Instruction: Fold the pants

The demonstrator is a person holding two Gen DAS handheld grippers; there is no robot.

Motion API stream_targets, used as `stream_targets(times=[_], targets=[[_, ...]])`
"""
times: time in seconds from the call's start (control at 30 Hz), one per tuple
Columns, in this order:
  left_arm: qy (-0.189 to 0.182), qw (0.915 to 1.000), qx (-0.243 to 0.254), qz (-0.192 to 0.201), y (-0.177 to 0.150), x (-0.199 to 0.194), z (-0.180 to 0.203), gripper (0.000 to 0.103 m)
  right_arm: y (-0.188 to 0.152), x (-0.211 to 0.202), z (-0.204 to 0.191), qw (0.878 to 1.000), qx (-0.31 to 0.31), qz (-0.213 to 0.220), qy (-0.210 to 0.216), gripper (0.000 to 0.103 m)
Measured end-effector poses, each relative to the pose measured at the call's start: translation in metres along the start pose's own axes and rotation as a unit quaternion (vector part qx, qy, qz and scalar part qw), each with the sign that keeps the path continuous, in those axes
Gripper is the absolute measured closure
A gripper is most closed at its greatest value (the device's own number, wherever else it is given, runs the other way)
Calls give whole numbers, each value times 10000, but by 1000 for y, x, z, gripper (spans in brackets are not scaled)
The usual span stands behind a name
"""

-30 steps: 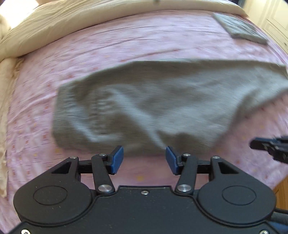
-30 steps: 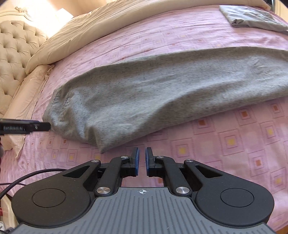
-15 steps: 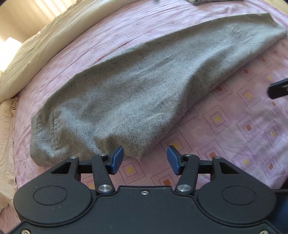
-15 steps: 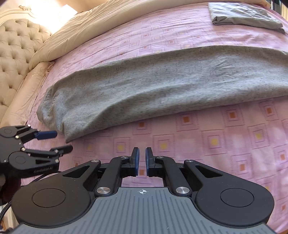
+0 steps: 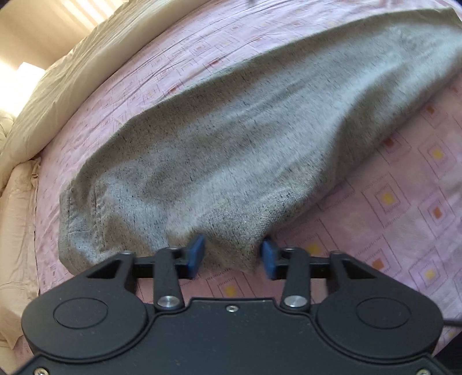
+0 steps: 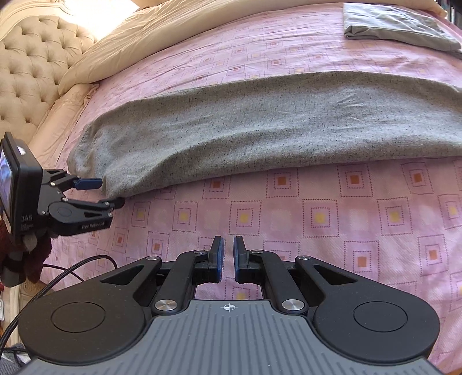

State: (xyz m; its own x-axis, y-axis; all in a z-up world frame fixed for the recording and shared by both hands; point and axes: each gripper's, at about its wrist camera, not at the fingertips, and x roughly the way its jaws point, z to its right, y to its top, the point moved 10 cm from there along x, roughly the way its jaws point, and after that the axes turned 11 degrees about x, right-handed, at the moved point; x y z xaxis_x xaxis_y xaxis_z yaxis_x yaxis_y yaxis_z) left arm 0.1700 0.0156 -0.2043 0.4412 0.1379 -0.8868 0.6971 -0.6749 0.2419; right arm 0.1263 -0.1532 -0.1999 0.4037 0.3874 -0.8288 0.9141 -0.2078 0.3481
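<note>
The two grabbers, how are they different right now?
The left gripper has a corner of the grey pants between its fingers and is closing on it; the right gripper is shut with nothing in it. The left gripper is at the pants' edge; the right gripper is over bare pink bedspread, apart from the pants. Both are black with blue pads.

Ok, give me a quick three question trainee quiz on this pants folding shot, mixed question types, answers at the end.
1. True or false: the right gripper holds the grey pants.
2. Which gripper has pants fabric between its fingers?
A. left gripper
B. right gripper
C. neither
3. Fill in: a folded grey garment lies at the far ____ of the bed in the right wrist view.

Key: 1 false; 2 A; 3 right.
</note>
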Motion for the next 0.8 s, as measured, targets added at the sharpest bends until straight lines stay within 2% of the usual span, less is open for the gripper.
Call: stream_targets(times=[0.13, 0.2, 0.4, 0.57, 0.63, 0.7, 0.8], targets=[[-457, 9957, -804, -5, 22, -4, -28, 64, 3, 7, -9, 10000, 45, 48, 34, 96], [-653, 9923, -1054, 10, 29, -3, -42, 62, 6, 13, -14, 9999, 73, 73, 28, 96], [-921, 9915, -906, -123, 39, 13, -56, 59, 17, 27, -29, 9991, 359, 212, 100, 96], [-1141, 9879, -1020, -242, 39, 26, -60, 59, 26, 37, -43, 9988, 375, 315, 78, 95], [-1284, 9833, -1251, -320, 39, 31, -65, 60, 32, 42, -49, 9988, 340, 353, 46, 92], [-1461, 9776, -1462, -389, 40, 34, -69, 63, 38, 48, -55, 9985, 390, 387, 51, 81], [-1526, 9766, -1453, -436, 42, 37, -72, 64, 47, 55, -65, 9969, 622, 445, 159, 79]])
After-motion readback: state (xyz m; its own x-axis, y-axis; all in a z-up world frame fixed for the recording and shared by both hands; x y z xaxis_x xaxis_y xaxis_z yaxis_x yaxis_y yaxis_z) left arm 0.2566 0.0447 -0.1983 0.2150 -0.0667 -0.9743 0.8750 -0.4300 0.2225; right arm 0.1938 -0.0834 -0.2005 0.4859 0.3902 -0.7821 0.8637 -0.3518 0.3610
